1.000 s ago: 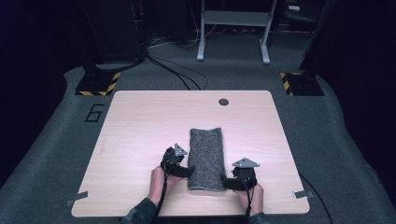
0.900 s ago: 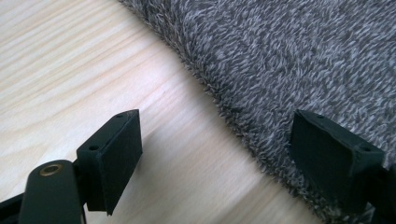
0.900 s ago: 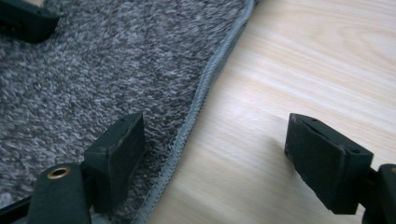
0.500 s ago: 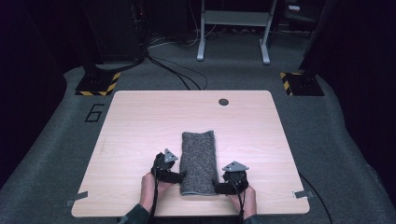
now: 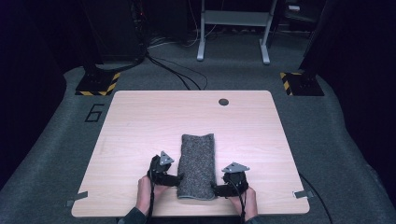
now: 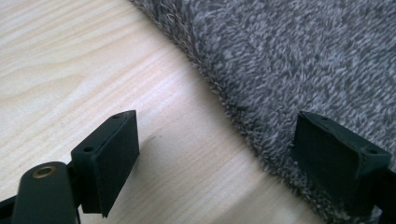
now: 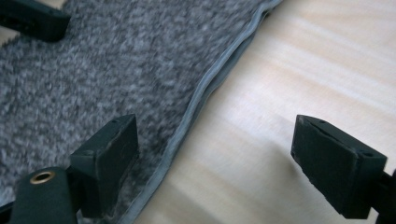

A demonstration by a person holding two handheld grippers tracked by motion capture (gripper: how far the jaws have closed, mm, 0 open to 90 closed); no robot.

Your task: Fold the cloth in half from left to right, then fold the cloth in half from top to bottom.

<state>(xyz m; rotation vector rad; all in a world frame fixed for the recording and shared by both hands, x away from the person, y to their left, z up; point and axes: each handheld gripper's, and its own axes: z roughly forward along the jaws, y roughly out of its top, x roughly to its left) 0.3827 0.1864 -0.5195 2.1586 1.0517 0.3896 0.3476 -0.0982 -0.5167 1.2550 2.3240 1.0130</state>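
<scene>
Folded grey towel [image 5: 197, 165] lying lengthwise on the wooden surface [image 5: 140, 126], toward its 6 o'clock edge. Left gripper [image 5: 176, 178] at the towel's 9 o'clock, right gripper [image 5: 215, 189] at 3 o'clock, jaws just widened, straddling the long edges, gripping nothing, seemingly placed for another fold.

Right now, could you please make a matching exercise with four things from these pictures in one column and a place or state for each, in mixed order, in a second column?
Things:
1. folded grey fluffy towel
2. left gripper
3. right gripper
4. small dark round hole

Places or states:
A. near the far edge of the light wooden table
B. open, at the towel's right long edge
C. lying lengthwise near the table's near edge
D. open, at the towel's left long edge

Pairs: 1-C, 2-D, 3-B, 4-A
</scene>
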